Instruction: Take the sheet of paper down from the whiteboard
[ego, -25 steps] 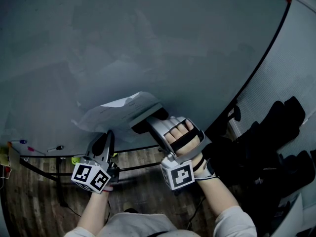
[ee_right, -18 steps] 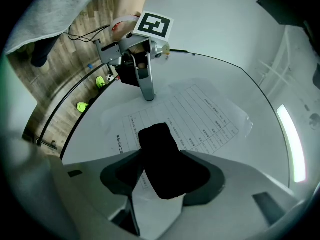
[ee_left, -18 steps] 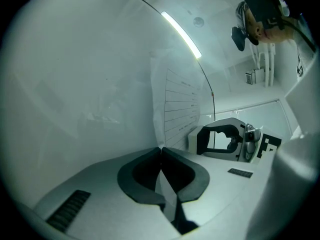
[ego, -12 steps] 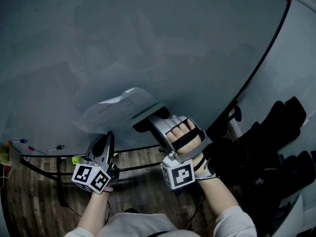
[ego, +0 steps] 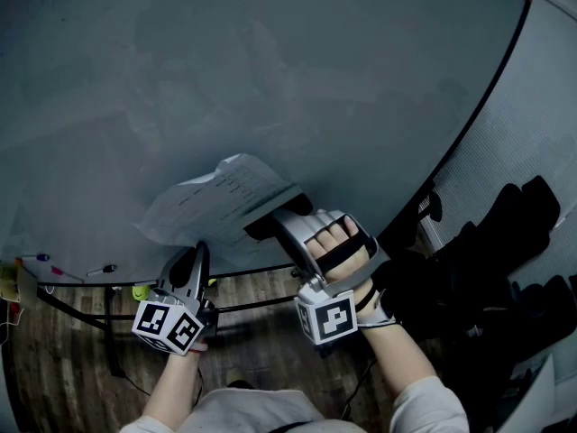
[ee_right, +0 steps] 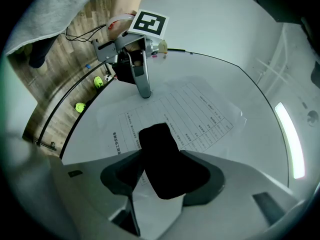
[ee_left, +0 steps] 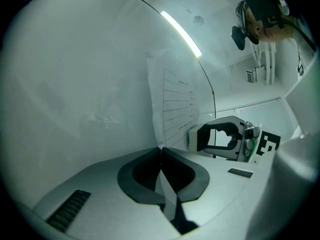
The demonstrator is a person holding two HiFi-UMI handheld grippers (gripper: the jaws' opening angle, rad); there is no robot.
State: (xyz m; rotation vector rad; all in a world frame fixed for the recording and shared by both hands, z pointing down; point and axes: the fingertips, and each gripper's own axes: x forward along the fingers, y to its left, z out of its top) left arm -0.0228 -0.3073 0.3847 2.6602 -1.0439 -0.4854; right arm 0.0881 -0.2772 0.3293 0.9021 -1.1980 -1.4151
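**Q:** Head view, what moved?
**Me:** Only the sheet of paper (ego: 212,201). Its top corner has peeled further off the whiteboard (ego: 270,61), going up-left compared with a second back, while my hands sit where they were. My left tongs (ego: 199,247) meet its lower edge. My right tongs (ego: 270,215) are at its right side, over a black block (ego: 261,231). I read that as the sheet coming loose, though most of it is still on the board.

**Q:** Any writing there?
**Me:** Printed lines on the sheet, too small to read. There's a marker cube (ego: 168,325) on each tongs with black-and-white squares, no words.

**Q:** Left gripper view?
**Me:** My left tongs (ee_left: 161,148) are together, nipping the bottom edge of the sheet (ee_left: 175,109). The sheet stands up from the tips against the board. It has ruled rows with print, unreadable.

**Q:** Right gripper view?
**Me:** My right tongs stand wide, clamped either side of the black block (ee_right: 167,159), which lies on the sheet (ee_right: 200,109) — eraser or magnet, can't tell which. My guess is it pins the paper, so pulling it off frees the sheet. The sheet is a ruled form with a column of small characters along one margin — none legible. No brand anywhere.
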